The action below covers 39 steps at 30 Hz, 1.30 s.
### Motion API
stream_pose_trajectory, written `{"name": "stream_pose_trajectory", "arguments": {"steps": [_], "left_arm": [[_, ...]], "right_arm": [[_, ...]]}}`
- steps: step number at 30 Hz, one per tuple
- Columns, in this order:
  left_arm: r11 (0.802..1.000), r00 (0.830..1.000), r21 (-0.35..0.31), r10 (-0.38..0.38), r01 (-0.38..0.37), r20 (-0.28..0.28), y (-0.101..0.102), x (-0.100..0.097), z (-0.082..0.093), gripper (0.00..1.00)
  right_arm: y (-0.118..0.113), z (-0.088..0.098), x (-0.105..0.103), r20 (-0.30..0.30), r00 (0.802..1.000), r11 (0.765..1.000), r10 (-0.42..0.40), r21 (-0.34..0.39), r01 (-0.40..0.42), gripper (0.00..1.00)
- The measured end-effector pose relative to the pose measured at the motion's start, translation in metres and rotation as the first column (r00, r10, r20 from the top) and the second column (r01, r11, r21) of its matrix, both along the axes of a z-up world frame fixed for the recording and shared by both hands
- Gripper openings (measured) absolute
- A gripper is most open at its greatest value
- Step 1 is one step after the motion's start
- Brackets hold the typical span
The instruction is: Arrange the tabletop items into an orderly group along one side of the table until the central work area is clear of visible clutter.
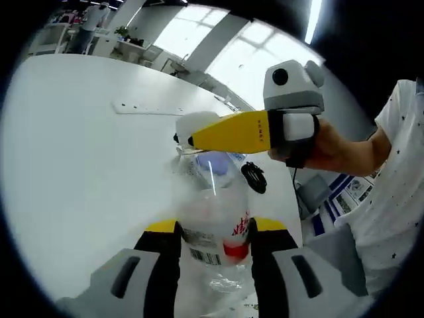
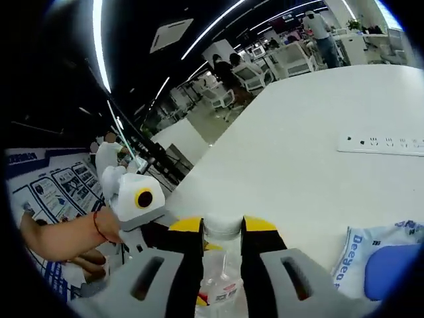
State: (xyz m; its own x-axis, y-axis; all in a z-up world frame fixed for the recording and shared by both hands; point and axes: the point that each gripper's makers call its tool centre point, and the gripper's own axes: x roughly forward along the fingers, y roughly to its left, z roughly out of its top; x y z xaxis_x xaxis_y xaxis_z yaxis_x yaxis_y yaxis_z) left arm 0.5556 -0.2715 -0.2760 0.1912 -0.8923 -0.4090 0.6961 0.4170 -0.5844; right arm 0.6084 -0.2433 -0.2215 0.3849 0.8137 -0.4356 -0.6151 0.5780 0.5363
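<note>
A clear plastic bottle [image 1: 215, 218] with a barcode label and a red band is held up over the white table [image 1: 79, 165]. My left gripper [image 1: 215, 228] is shut on the bottle's body, its yellow-tipped jaws pressed against both sides. My right gripper [image 1: 193, 140] reaches in from the right, tips at the bottle's white cap [image 1: 195, 124]. In the right gripper view, that gripper [image 2: 223, 226] is shut on the white cap [image 2: 222, 228], and the bottle [image 2: 218, 288] hangs below it.
A white power strip [image 1: 149, 108] [image 2: 384, 142] lies on the table. A blue and white wipes pack [image 2: 377, 262] sits near the bottle, and a small black object [image 1: 254, 177] lies close to the table's edge. A person's hand [image 2: 59, 238] holds the left gripper.
</note>
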Motion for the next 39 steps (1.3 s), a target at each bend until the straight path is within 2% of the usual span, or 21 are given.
{"name": "stream_pose_trajectory", "arguments": {"steps": [5,8,10,14,16,19,21,23,24,26,27,28,39], "left_arm": [[1.0,0.999,0.014,-0.004,0.003,0.052,0.001,0.002,0.005,0.4],[0.999,0.993,0.034,-0.015,0.011,0.116,0.003,0.005,0.009,0.4],[0.999,0.987,0.049,-0.023,0.015,0.159,0.006,0.007,0.012,0.39],[0.999,0.979,0.037,-0.019,0.011,0.202,0.008,0.011,0.021,0.39],[0.999,0.966,0.033,-0.012,0.004,0.258,0.01,0.016,0.029,0.39],[0.999,0.948,0.047,-0.009,-0.006,0.317,0.012,0.022,0.035,0.38],[0.999,0.941,0.05,-0.003,-0.015,0.339,0.013,0.025,0.037,0.38],[0.998,0.928,0.067,-0.007,-0.019,0.371,0.014,0.03,0.039,0.38],[0.998,0.928,0.067,-0.005,-0.021,0.373,0.015,0.031,0.039,0.38],[0.996,0.92,0.083,-0.008,-0.027,0.393,0.016,0.035,0.038,0.38],[0.996,0.917,0.086,-0.009,-0.028,0.398,0.017,0.036,0.038,0.38],[0.996,0.917,0.088,-0.009,-0.029,0.4,0.017,0.037,0.038,0.38],[0.993,0.905,0.116,-0.017,-0.036,0.426,0.02,0.043,0.034,0.38]], "right_arm": [[0.002,0.01,-0.004,0.063,0.998,1.0,0.017,-0.022,-0.015,0.18],[0.004,0.018,-0.007,0.124,0.992,0.999,0.031,-0.037,-0.027,0.18],[0.005,0.024,-0.009,0.175,0.984,0.998,0.045,-0.054,-0.036,0.18],[0.008,0.039,-0.01,0.267,0.962,0.998,0.054,-0.057,-0.04,0.18],[0.009,0.047,-0.008,0.328,0.943,0.997,0.063,-0.064,-0.045,0.18],[0.013,0.056,-0.01,0.426,0.899,0.994,0.099,-0.092,-0.066,0.18],[0.017,0.061,-0.01,0.503,0.855,0.99,0.126,-0.114,-0.079,0.19],[0.018,0.061,-0.011,0.518,0.845,0.989,0.131,-0.126,-0.076,0.19],[0.018,0.061,-0.01,0.535,0.834,0.988,0.136,-0.131,-0.077,0.19],[0.018,0.06,-0.009,0.551,0.823,0.987,0.139,-0.146,-0.069,0.19],[0.019,0.06,-0.009,0.576,0.803,0.985,0.15,-0.157,-0.071,0.19],[0.02,0.06,-0.009,0.587,0.794,0.984,0.155,-0.161,-0.073,0.19],[0.021,0.055,-0.007,0.628,0.76,0.979,0.168,-0.2,-0.052,0.19]]}}
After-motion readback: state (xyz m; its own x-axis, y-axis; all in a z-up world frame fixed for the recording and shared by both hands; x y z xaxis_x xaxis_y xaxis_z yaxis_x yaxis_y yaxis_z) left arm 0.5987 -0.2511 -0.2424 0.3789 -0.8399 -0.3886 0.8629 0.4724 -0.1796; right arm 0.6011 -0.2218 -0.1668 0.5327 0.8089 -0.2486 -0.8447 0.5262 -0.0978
